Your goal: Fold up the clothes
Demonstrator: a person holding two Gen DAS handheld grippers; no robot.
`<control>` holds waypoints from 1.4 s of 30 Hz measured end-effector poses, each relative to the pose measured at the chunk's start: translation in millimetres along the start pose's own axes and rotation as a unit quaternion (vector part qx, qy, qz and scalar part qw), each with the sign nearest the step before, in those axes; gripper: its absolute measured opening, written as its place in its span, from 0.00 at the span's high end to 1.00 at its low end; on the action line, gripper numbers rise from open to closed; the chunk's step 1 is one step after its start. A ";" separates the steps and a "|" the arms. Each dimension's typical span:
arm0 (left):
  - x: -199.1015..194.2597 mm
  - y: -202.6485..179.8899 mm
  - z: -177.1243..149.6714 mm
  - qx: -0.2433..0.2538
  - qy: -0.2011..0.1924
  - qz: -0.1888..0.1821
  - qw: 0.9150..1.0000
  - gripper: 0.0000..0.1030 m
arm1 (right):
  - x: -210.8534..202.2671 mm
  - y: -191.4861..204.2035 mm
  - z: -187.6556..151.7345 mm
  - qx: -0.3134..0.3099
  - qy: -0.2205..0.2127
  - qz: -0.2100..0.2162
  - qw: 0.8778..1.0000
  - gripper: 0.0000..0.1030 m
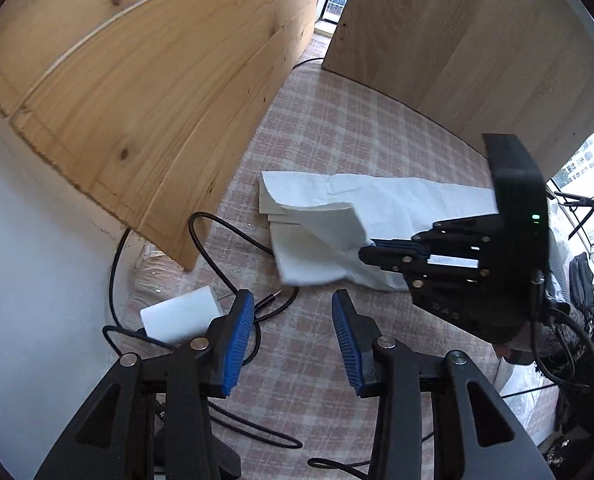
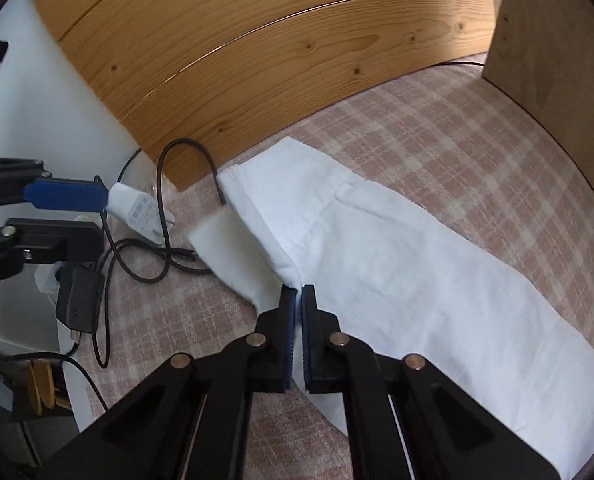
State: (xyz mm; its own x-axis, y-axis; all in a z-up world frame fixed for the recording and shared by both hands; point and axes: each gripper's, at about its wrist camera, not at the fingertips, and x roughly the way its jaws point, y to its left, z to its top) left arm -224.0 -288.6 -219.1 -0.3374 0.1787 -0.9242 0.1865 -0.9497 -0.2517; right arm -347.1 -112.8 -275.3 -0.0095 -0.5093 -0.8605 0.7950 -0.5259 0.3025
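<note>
Garment (image 2: 397,264) white, on plaid bed | right claw (image 2: 298,294) pinching its edge | left claw (image 1: 293,304) wide apart, empty

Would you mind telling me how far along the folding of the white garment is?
Partly done: the white garment lies as a long strip on the checked bedcover. In hand: the right gripper pinches its lifted edge. Left: the left gripper hangs open; the strip remains long.

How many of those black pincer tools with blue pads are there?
2. The left gripper hovers open above the checked bedcover. The right gripper is clamped on the white garment edge.
</note>
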 end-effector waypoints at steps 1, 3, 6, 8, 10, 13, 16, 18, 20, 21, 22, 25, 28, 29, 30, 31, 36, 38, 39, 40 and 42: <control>6.2 2.5 6.6 -0.015 0.005 -0.014 1.000 0.62 | -2.7 -5.2 -1.9 0.006 -0.003 0.006 1.000 0.97; 14.8 2.5 15.2 -0.028 0.011 -0.014 0.999 0.62 | -3.3 -10.2 -5.8 0.007 -0.004 0.011 1.000 0.97; 24.5 1.8 25.8 -0.040 0.017 -0.005 0.999 0.61 | -2.7 -15.3 -10.6 0.006 -0.004 0.019 1.000 0.97; 25.6 2.6 30.5 -0.042 0.014 0.004 0.999 0.61 | -0.8 -16.0 -11.6 0.001 -0.001 0.026 1.000 0.97; 24.4 4.6 35.4 -0.046 0.011 0.007 0.999 0.61 | 4.0 -16.3 -11.4 -0.004 0.003 0.027 1.000 0.97; 24.3 6.0 45.9 -0.048 0.008 0.011 0.999 0.55 | 5.6 -16.6 -10.9 -0.013 0.003 0.024 1.000 0.97; 32.9 -0.7 54.5 -0.029 0.021 0.030 0.999 0.53 | 2.2 -22.4 -9.5 -0.001 0.009 0.029 1.000 0.97; 32.7 -3.8 55.6 -0.025 0.020 0.037 0.999 0.53 | -2.2 -18.1 -10.5 -0.017 0.008 0.018 1.000 0.95; 20.1 -3.0 50.2 -0.030 0.004 0.029 0.999 0.53 | -3.6 -8.3 -12.2 -0.043 0.003 0.003 0.999 0.87; 13.3 -2.4 47.2 -0.033 -0.004 0.025 0.999 0.53 | -1.2 -1.4 -12.8 -0.060 0.003 -0.006 0.998 0.76; 9.3 -1.0 43.2 -0.035 -0.007 0.024 0.999 0.53 | 1.2 5.4 -13.4 -0.076 0.002 -0.015 0.997 0.70; 0.5 3.9 30.1 -0.039 -0.009 0.026 0.999 0.53 | 8.3 25.9 -15.3 -0.124 -0.001 -0.042 0.991 0.60; -8.3 8.9 16.9 -0.043 -0.011 0.028 0.999 0.53 | 15.4 46.4 -17.1 -0.172 -0.003 -0.069 0.983 0.60; -11.3 10.5 12.5 -0.045 -0.012 0.029 0.999 0.53 | 17.8 53.3 -17.7 -0.188 -0.004 -0.078 0.979 0.62; -11.2 12.4 10.1 -0.047 -0.010 0.028 0.998 0.53 | 16.7 52.2 -17.4 -0.186 -0.005 -0.076 0.980 0.74; -9.9 14.2 8.3 -0.050 -0.008 0.027 0.998 0.53 | 14.8 49.4 -16.7 -0.178 -0.006 -0.071 0.981 0.82; 7.9 16.5 11.9 -0.072 0.012 -0.002 0.997 0.53 | 5.4 35.4 -13.6 -0.143 -0.010 -0.046 0.989 0.94; 17.1 16.9 15.6 -0.086 0.021 -0.018 0.996 0.52 | 1.7 29.7 -12.4 -0.128 -0.012 -0.036 0.991 0.94; 21.7 17.1 17.5 -0.093 0.026 -0.025 0.995 0.52 | -0.2 26.9 -11.8 -0.121 -0.013 -0.031 0.992 0.94; 26.6 16.6 20.7 -0.102 0.030 -0.033 0.994 0.52 | -2.1 24.1 -11.1 -0.114 -0.014 -0.026 0.993 0.94; 34.9 13.6 27.9 -0.113 0.033 -0.043 0.992 0.52 | -5.8 18.5 -9.9 -0.100 -0.016 -0.016 0.995 0.94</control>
State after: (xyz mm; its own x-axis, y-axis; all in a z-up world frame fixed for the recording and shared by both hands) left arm -258.9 -302.5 -246.8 -0.3019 0.2793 -0.9115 0.3640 -0.8499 -0.3810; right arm -326.3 -112.8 -268.8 -0.0535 -0.5171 -0.8542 0.8983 -0.3986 0.1850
